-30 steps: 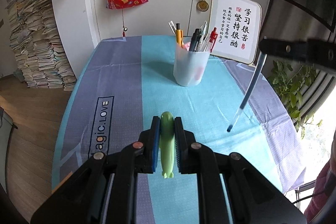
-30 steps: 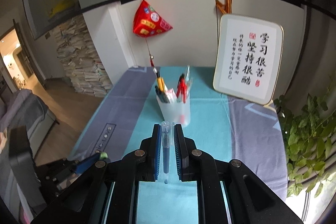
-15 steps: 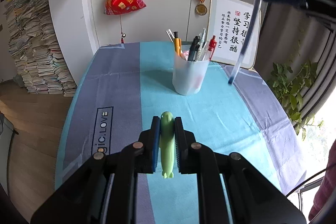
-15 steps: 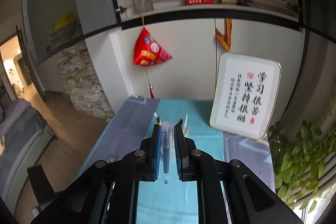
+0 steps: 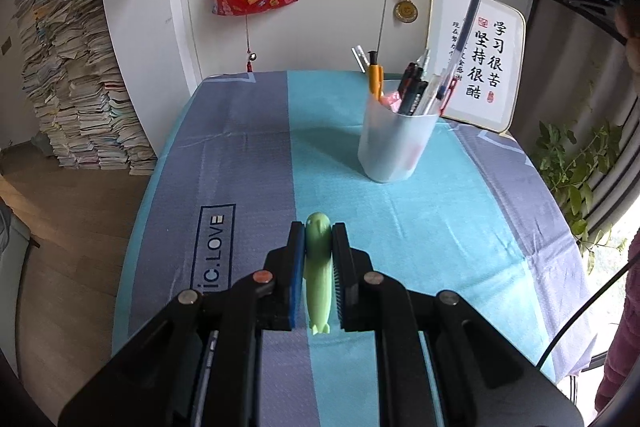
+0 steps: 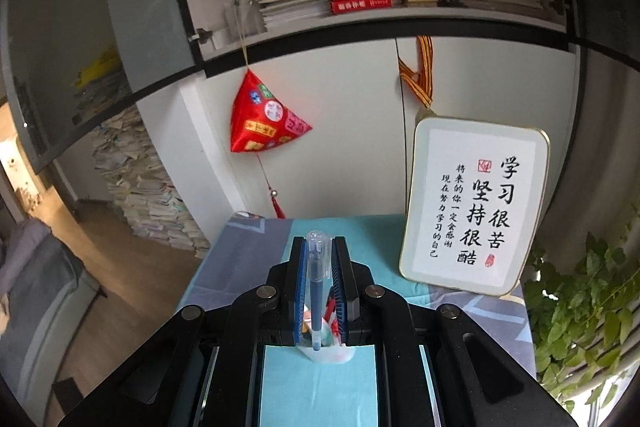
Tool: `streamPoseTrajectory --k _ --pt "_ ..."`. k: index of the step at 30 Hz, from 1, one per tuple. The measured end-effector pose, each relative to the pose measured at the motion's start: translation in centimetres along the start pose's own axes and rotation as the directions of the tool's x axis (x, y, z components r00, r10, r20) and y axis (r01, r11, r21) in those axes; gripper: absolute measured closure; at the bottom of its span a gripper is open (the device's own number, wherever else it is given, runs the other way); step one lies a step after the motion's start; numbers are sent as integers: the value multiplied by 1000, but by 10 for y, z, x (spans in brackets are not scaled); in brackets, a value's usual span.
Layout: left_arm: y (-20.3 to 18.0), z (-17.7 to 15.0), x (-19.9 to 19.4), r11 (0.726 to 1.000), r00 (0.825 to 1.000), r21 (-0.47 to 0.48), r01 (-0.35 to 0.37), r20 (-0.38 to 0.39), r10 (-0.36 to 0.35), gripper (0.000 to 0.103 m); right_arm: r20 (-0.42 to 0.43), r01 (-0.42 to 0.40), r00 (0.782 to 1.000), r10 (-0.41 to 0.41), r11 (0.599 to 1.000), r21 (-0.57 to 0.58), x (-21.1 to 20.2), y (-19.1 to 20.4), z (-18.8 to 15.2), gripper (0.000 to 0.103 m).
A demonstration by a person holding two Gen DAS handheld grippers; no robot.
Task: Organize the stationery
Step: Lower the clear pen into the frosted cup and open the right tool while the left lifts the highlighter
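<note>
Right now I am pinching a smooth, rounded green pen [image 5: 318, 275] in my left hand-held gripper [image 5: 318, 239], closed tight on it above the woven blue-and-teal cloth of the surface [image 5: 248, 147]. My right hand-held gripper [image 6: 319, 247] is clamping one slim translucent blue pen [image 6: 317, 291], hanging tip-down over the single frosted plastic cup [image 5: 394, 147] crowded with pens. Only the left view is showing the whole cup; the right view is showing just its rim between the fingers.
</note>
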State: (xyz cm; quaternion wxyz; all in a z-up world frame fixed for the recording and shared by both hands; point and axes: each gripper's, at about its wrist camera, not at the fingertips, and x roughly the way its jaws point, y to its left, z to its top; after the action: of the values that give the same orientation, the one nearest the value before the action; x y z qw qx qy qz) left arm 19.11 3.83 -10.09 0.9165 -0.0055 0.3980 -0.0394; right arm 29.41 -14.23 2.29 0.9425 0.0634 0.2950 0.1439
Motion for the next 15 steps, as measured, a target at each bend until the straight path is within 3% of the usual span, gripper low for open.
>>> streamPoseTrajectory --k 15 --pt "2 2 17 1000 1000 -4 -1 -28 1 91 -110 13 994 -16 1000 -29 51 0 -23 90"
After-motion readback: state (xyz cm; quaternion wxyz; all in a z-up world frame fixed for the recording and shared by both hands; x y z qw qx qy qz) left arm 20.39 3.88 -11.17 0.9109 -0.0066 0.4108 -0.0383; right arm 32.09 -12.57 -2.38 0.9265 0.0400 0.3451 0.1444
